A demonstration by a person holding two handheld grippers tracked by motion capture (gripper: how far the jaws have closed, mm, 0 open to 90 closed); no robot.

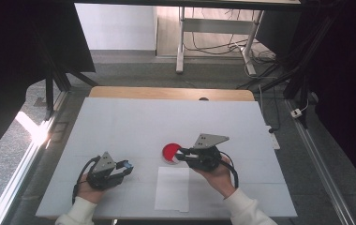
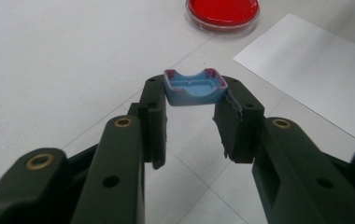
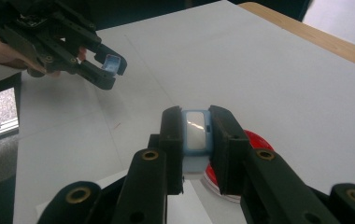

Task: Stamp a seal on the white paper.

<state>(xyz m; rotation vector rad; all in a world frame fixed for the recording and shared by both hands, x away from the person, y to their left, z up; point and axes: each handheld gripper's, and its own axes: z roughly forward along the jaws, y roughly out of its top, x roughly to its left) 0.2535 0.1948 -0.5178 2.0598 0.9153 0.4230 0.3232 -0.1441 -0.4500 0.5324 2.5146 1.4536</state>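
Note:
My left gripper [image 1: 127, 168] hangs low over the front left of the white table [image 1: 166, 119], shut on a small blue cap-like piece [image 2: 195, 87] with pinkish edges, held at the very fingertips. My right gripper [image 1: 181, 153] is shut on a pale blue block with a white face [image 3: 195, 133], clamped between both pads. It hovers right beside a red round dish [image 1: 170, 151] that lies on the table; in the right gripper view the red dish [image 3: 256, 140] sits just behind the jaws. Farther off in that view are the left gripper [image 3: 112, 70] and its blue piece [image 3: 112, 62].
A white sheet of paper [image 1: 173, 188] lies near the front edge, between the two hands. A wooden strip [image 1: 171, 93] runs along the table's far edge. Dark frame posts and cables stand beyond the table.

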